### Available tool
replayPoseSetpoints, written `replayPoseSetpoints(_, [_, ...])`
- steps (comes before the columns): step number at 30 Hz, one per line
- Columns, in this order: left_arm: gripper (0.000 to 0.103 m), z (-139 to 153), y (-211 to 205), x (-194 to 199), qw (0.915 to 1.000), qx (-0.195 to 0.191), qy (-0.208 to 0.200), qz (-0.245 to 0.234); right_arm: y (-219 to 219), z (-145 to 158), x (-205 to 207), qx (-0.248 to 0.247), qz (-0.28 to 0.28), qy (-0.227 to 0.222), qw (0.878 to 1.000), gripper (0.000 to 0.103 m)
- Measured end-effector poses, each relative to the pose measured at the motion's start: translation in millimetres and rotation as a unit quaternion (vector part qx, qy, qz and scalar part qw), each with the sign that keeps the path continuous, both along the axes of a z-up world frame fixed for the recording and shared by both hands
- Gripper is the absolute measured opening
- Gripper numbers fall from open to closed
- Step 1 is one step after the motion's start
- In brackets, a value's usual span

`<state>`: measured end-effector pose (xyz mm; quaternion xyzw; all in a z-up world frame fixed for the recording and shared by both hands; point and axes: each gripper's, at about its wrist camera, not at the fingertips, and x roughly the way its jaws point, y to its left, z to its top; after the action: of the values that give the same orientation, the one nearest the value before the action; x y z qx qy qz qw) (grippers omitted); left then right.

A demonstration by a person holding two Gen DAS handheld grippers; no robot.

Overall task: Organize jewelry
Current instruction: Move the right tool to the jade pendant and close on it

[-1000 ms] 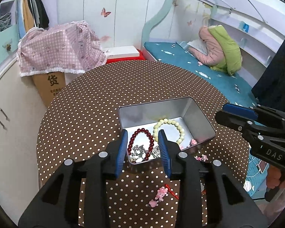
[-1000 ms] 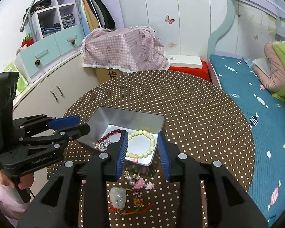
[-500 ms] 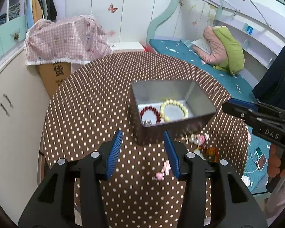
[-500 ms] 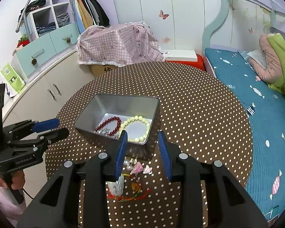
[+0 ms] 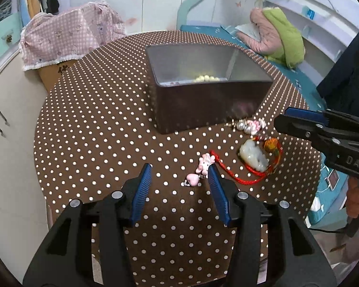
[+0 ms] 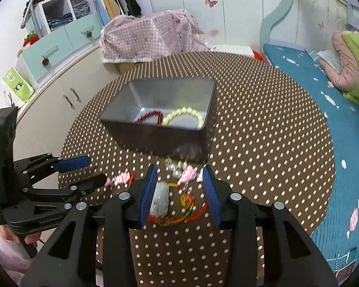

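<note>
Your left gripper (image 5: 179, 174) is wide open, low over the pink charm (image 5: 204, 165). Your right gripper (image 6: 179, 179) is wide open around the stone (image 6: 160, 199), near the tin (image 6: 160, 141).

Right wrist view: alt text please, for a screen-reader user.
The open right gripper hovers low over a pale jade pendant on a red cord, its jaws either side. Beyond sits an open metal tin holding a red bracelet and a cream bracelet on the polka-dot table.

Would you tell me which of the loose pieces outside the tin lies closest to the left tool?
The pink charm, lying just off the left tool's right finger; the jade pendant and the pearl cluster lie farther right, nearer the tin.
</note>
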<state>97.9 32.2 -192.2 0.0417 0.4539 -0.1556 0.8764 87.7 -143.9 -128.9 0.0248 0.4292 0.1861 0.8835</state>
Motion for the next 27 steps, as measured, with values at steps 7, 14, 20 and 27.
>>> replayPoseSetpoints(7, [0.035, -12, -11, -4, 0.9995, 0.023, -0.004, -0.021, -1, -11, -5, 0.002, 0.003, 0.020, 1.000, 0.038])
replayPoseSetpoints(14, [0.014, -17, -12, -8, 0.9988, 0.041, -0.017, -0.020, 4, -16, -9, 0.004, 0.014, 0.031, 0.999, 0.038])
replayPoseSetpoints(20, [0.012, -16, -1, -12, 0.9996, 0.023, -0.013, -0.009, 13, -21, -12, 0.000, 0.036, 0.035, 0.999, 0.038])
replayPoseSetpoints(27, [0.012, -7, 8, -12, 0.9999, -0.006, -0.016, 0.004, 30, -33, -8, -0.039, 0.044, 0.030, 0.998, 0.031])
